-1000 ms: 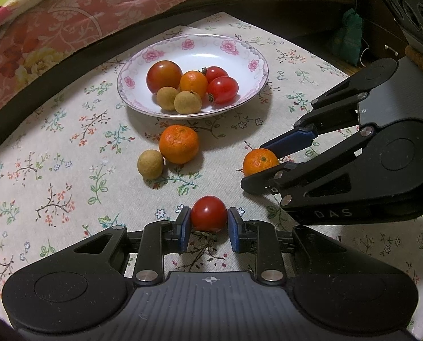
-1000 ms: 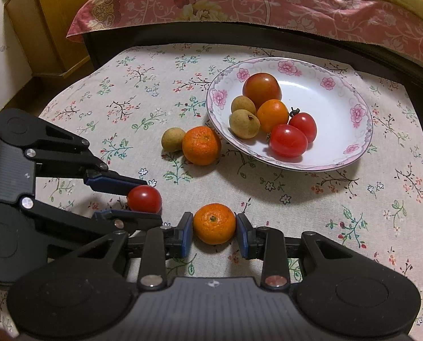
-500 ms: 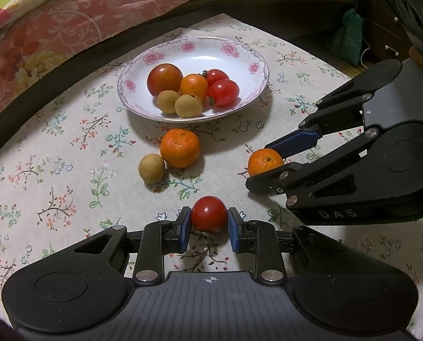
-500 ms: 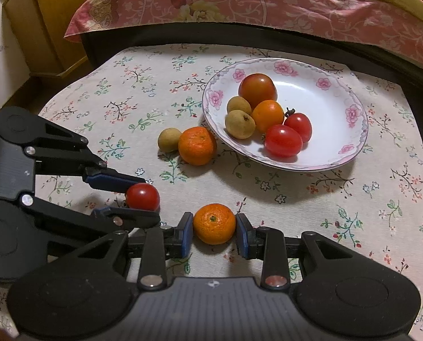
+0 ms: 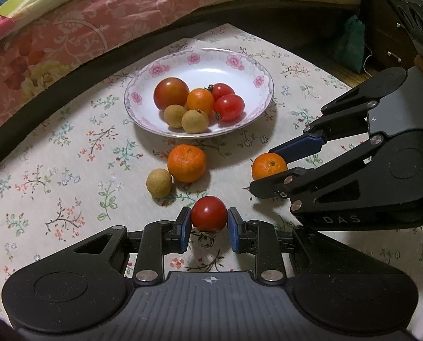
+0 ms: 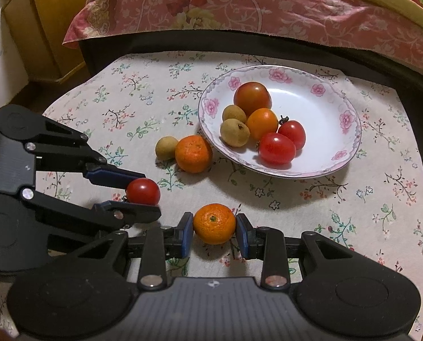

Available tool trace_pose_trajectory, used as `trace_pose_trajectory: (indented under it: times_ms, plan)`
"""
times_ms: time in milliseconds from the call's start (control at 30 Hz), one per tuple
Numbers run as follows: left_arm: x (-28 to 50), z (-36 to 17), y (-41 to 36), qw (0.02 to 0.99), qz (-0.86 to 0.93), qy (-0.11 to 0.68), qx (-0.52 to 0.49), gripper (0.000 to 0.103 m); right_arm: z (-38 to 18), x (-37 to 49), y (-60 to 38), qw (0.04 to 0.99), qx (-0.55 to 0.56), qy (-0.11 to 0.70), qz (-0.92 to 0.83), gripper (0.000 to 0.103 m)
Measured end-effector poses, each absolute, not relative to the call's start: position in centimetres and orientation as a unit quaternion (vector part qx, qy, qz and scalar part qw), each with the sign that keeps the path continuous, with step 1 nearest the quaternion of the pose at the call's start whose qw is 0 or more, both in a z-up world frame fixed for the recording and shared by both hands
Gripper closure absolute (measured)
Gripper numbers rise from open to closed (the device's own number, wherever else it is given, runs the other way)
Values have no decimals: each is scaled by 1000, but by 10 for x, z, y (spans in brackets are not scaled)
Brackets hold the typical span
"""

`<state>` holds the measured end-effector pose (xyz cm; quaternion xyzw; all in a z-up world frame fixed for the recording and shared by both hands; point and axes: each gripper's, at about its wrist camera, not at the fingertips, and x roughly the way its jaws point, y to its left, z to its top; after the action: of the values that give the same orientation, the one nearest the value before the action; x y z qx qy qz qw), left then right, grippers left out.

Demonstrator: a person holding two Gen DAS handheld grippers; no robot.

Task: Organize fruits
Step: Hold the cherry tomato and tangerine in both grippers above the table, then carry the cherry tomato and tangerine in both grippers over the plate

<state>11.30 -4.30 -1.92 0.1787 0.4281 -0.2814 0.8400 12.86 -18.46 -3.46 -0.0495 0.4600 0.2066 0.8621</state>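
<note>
Two fruits are in my claws, one in each. My left gripper (image 5: 209, 225) has its blue pads pressed against both sides of a red cherry tomato (image 5: 208, 213), and my right gripper (image 6: 214, 232) is clamped the same way on a small mandarin (image 6: 214, 223); both fruits sit low over the floral tablecloth (image 6: 126, 91), on the near side of the flowered plate (image 5: 256, 65). From the left wrist view, my right gripper (image 5: 271, 167) comes in from the right with the mandarin (image 5: 269, 165) between its fingers, well short of the plate. From the right wrist view, my left gripper (image 6: 143, 191) shows at the left with the tomato (image 6: 143, 191) pinched in it. Six fruits lie together in the plate (image 6: 325, 82): a large tomato (image 5: 171, 93) toward the back, an orange fruit (image 5: 200, 101) just beside it, two cherry tomatoes (image 5: 229, 107) to the right, and two tan longans (image 5: 195, 121) at the front. On the cloth just in front of the plate rests a larger mandarin (image 5: 186, 163), with a lone longan (image 5: 159, 183) touching its left side. Beyond the plate, past the table's dark edge, runs a pink floral bedspread (image 6: 239, 5).
</note>
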Motion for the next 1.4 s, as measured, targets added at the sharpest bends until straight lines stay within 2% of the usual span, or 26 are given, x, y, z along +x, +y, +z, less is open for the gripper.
trace_pose_trajectory:
  times_ms: [1400]
  plan:
    - [135, 0, -52, 866, -270, 388, 164, 68, -8, 147, -200, 888, -25, 425, 172, 71]
